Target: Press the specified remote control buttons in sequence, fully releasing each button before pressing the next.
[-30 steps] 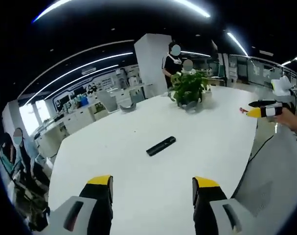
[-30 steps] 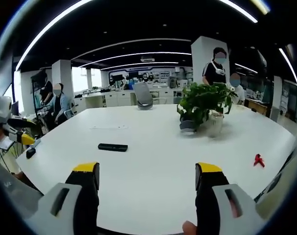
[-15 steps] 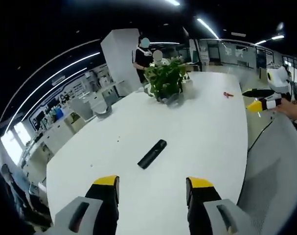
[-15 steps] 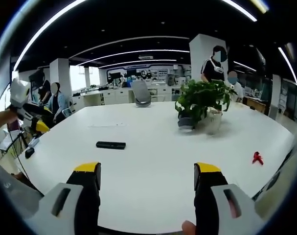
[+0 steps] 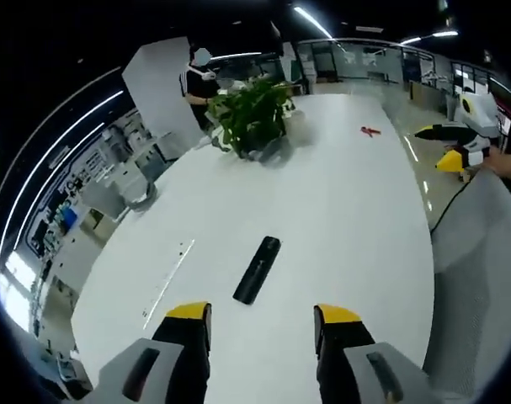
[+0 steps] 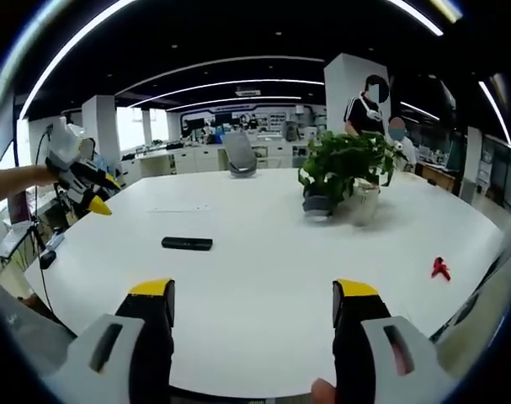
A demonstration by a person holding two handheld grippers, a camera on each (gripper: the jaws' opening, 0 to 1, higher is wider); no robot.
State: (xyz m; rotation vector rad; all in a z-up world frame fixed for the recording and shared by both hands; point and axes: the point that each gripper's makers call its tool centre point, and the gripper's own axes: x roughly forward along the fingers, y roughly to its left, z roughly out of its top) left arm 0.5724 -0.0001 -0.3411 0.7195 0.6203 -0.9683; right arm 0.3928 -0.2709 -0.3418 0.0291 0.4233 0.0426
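Evidently the left gripper (image 5: 259, 324) hangs spread and empty just short of the remote control (image 5: 257, 269) (black, flat on the white table (image 5: 348, 210)), lined up to press; the right gripper (image 6: 252, 307), equally released, waits well apart.

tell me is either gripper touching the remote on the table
No, the remote lies flat on the white table with bare tabletop between it and the open left gripper, and the right gripper is well short of it.

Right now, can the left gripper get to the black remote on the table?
Probably yes. The remote lies alone on the white table, just ahead of the open left gripper, with bare tabletop between them.
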